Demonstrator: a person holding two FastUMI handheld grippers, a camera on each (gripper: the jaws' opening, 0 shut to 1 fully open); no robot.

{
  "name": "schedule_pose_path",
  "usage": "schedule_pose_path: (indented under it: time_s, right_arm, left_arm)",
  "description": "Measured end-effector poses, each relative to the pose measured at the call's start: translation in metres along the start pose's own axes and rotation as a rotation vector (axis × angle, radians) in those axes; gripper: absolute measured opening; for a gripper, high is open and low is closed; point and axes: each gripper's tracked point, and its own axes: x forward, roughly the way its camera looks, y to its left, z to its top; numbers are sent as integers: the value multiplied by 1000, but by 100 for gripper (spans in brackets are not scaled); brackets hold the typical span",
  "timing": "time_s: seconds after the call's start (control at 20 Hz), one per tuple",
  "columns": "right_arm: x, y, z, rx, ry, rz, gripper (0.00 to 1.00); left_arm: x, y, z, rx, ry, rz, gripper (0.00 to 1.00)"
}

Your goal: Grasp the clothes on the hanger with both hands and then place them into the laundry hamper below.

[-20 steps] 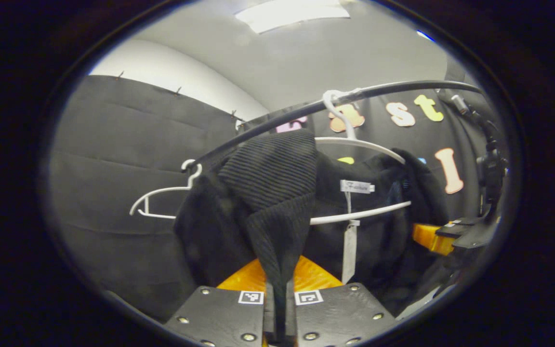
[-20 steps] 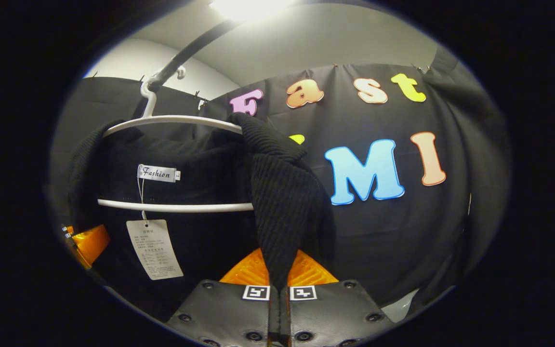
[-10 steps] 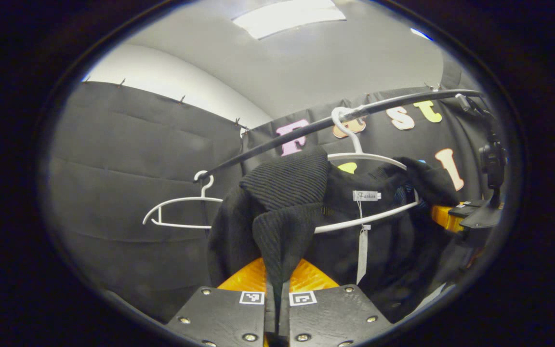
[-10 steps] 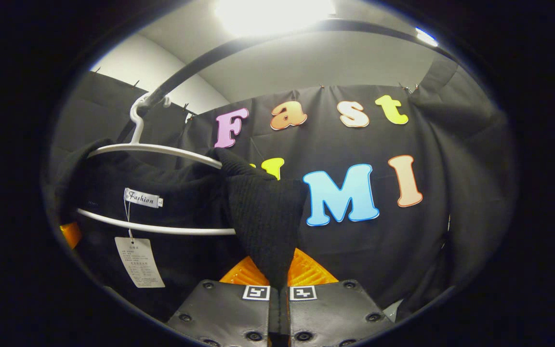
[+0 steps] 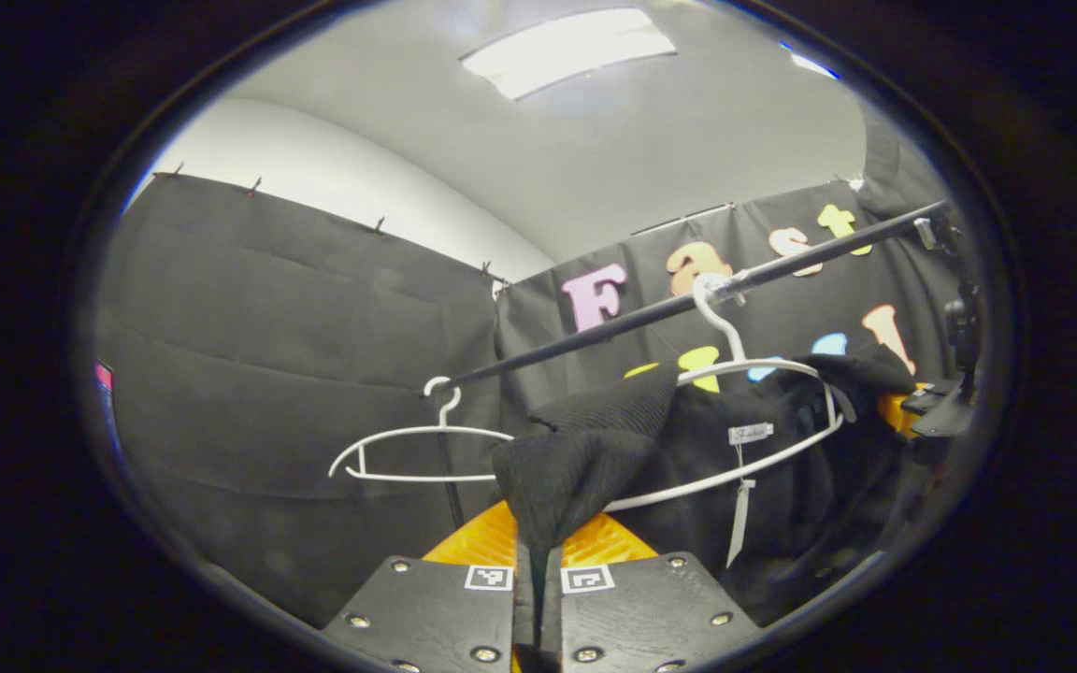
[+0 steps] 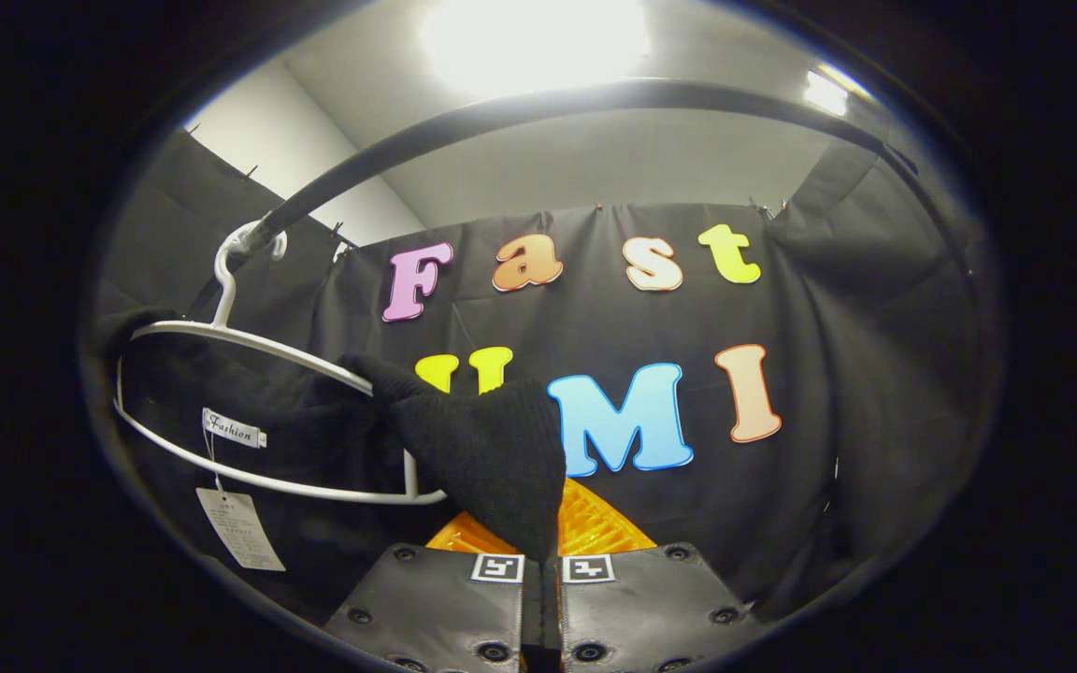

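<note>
Both grippers have dropped and drawn back since the earlier frames, so the rail (image 5: 651,318) and hangers now sit higher and farther off, and the black garment (image 5: 585,458) stretches down from its white hanger (image 5: 763,421) toward the jaws. In the left gripper view the left gripper (image 5: 538,598) has its jaws pinching one knit shoulder; in the right gripper view the right gripper (image 6: 543,598) has its jaws pinching the other shoulder (image 6: 492,458). Holding a shoulder on each side likely lets the pull slide the fabric off both hanger ends together. The garment remains partly draped over the hanger, tags dangling. I count two hangers, one loaded and one bare (image 5: 408,449), one garment, two grippers.
</note>
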Motion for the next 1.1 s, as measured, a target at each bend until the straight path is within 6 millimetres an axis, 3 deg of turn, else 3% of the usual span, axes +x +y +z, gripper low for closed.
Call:
schedule_pose_path:
  time_s: [0.65, 1.1]
  right_arm:
    - [31, -18, 21, 26, -77, -30, 1]
    - [64, -9, 10, 28, -61, -5, 1]
  left_arm:
    - [36, 50, 49, 23, -123, 28, 3]
    - [78, 65, 45, -5, -129, -21, 3]
